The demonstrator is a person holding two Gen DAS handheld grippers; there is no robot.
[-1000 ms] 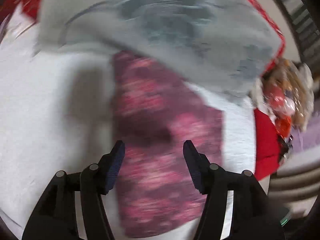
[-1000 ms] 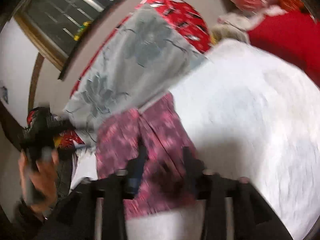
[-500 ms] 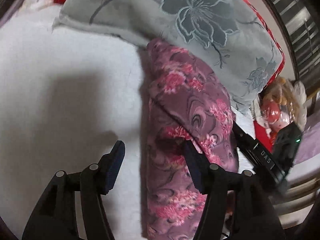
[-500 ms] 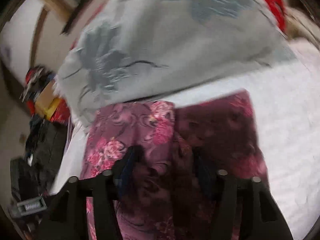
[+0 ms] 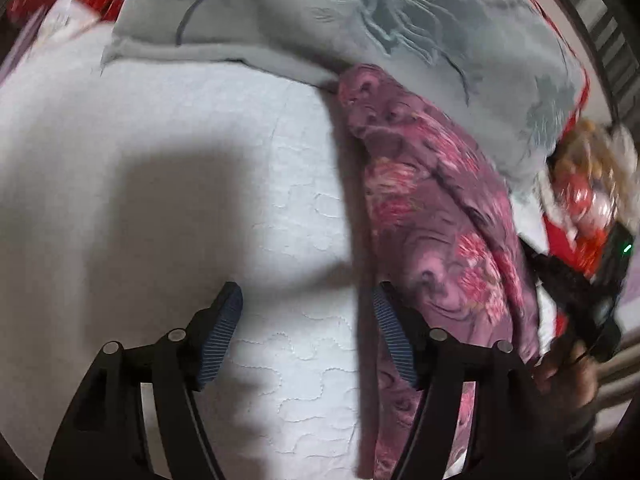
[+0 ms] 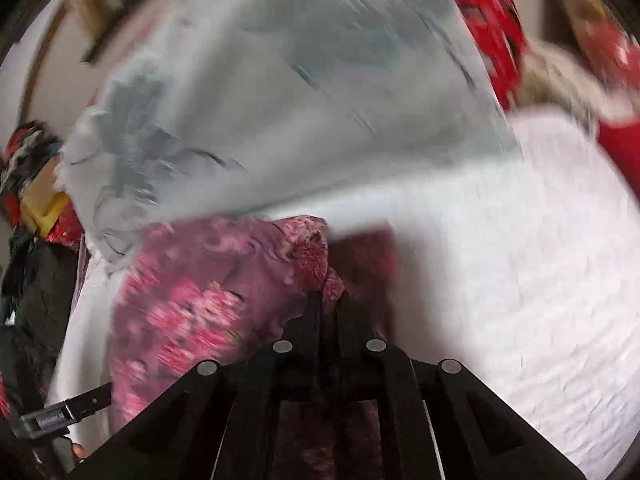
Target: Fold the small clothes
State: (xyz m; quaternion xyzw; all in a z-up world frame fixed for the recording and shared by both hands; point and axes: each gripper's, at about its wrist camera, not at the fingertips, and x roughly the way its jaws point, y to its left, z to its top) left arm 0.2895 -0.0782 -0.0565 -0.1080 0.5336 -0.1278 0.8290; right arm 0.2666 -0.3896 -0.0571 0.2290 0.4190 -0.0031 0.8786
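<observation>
- Right gripper (image 6: 329,300): jaws have just been closing and are now pinched together on a fold of the floral garment (image 6: 208,292).
- Left gripper (image 5: 306,336): jaws parted, just widened, nothing between them, over the white bedcover (image 5: 160,200).
- Garment (image 5: 432,216) lies at its 2 o'clock, touching the grey blanket (image 5: 320,20) beyond.

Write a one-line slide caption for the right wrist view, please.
Right gripper shut on the floral garment on the white bed cover.
</observation>
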